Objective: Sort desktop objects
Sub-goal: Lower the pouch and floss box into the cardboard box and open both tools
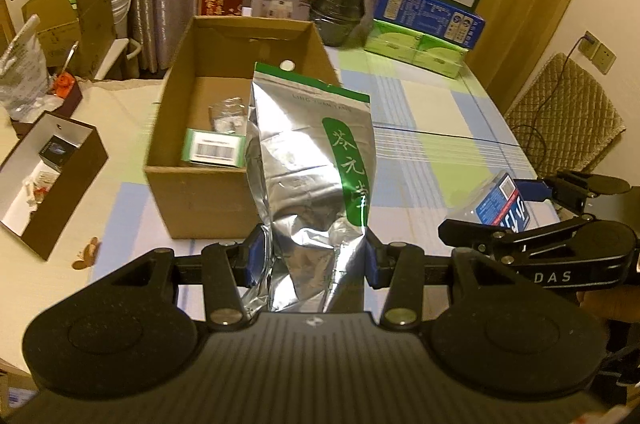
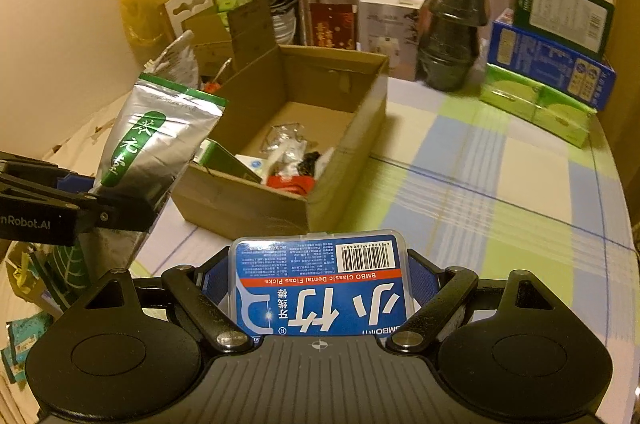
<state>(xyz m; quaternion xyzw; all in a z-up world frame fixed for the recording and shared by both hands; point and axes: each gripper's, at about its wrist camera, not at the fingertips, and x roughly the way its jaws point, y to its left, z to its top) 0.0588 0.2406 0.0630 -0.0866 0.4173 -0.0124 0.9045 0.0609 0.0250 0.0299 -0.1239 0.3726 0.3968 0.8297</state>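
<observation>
Floss pick box point(image 2: 320, 288) lower edge hidden behind tongs mount.

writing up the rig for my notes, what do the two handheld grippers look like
Both are matte black, with a ribbed body, two round discs at the sides and silver pivot bolts on angled linkage arms. The fingers carry blue pads. White lettering marks the sides: "DAS" on the right gripper, "nRobot.AI" on the left gripper.
</observation>
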